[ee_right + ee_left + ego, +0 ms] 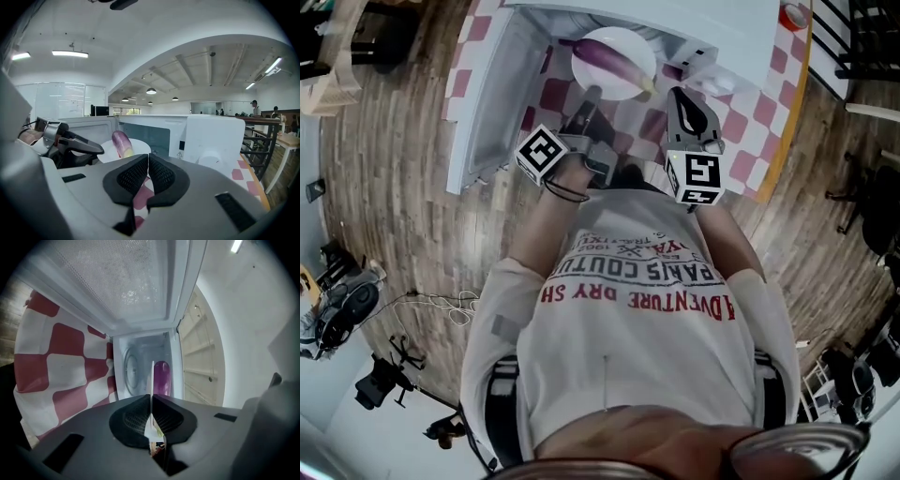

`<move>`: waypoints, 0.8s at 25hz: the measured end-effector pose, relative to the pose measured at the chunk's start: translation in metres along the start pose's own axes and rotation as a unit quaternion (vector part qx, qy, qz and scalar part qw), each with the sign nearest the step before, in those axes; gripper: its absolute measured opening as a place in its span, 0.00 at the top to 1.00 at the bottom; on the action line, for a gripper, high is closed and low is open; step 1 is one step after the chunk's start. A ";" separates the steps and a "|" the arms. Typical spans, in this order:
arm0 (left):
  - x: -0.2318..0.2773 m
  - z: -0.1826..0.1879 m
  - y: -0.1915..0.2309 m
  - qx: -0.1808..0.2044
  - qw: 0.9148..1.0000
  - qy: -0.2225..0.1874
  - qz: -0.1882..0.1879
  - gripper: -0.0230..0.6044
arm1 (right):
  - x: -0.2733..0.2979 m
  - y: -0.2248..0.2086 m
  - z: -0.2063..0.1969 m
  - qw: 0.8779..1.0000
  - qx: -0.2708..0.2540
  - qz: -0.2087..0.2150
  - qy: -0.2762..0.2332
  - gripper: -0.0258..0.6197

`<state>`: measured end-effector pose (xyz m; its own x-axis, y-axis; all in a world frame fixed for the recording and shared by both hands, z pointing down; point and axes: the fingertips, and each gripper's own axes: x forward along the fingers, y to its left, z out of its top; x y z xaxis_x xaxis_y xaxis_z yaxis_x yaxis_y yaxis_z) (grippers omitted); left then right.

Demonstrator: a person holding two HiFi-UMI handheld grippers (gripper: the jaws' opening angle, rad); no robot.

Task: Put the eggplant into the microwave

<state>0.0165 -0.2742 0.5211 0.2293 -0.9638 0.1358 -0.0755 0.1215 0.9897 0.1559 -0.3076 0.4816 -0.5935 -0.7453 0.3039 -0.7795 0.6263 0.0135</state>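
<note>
Checked cloth covers the counter [741, 122] where the white microwave [675, 19] stands, door [487, 94] swung wide. The eggplant [614, 58] lies on a white plate [600, 80] held at the oven's mouth, so the step in hand looks like carrying it in. The left claw [151, 404] is clamped on the plate's near rim, jaws pressed to the thin edge. The right claw [148, 161] hovers just beside the plate with its jaws together and nothing between them. Next, I judge, the plate must go level onto the turntable before the left claw lets go.
</note>
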 end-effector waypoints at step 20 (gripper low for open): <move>0.074 0.050 0.061 -0.022 0.999 0.009 0.048 0.91 | 0.061 0.008 -0.024 0.998 0.039 -0.006 0.052 0.92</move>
<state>-0.0193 -0.3503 0.5898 0.2411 -0.9427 0.2305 -0.0563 0.2235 0.9731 0.1183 -0.3430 0.5231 -0.5636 -0.7225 0.4005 -0.8018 0.5951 -0.0548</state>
